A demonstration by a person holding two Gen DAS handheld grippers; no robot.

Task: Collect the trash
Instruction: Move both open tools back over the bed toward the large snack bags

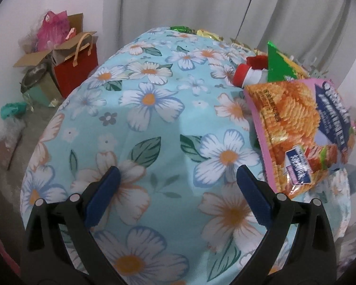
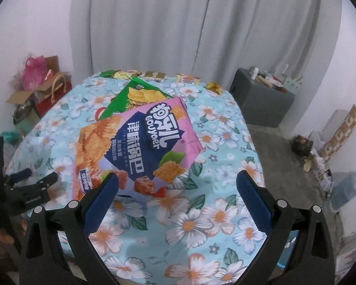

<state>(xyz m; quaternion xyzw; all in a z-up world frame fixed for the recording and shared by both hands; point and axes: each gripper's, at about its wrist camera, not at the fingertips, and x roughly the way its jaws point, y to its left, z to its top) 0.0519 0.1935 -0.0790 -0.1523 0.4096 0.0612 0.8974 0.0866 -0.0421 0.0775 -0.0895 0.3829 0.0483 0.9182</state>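
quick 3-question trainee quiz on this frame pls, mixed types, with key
1. True or false: the right gripper is shut on the pink snack bag.
2. Which item lies partly under the pink snack bag? A) green chip bag B) red gift bag C) gold wrapper
3. Fill in: the red-capped bottle lies on its ____ on the floral cloth.

Key:
1. False. Both the right gripper and the left gripper are open and hold nothing.
2. A
3. side
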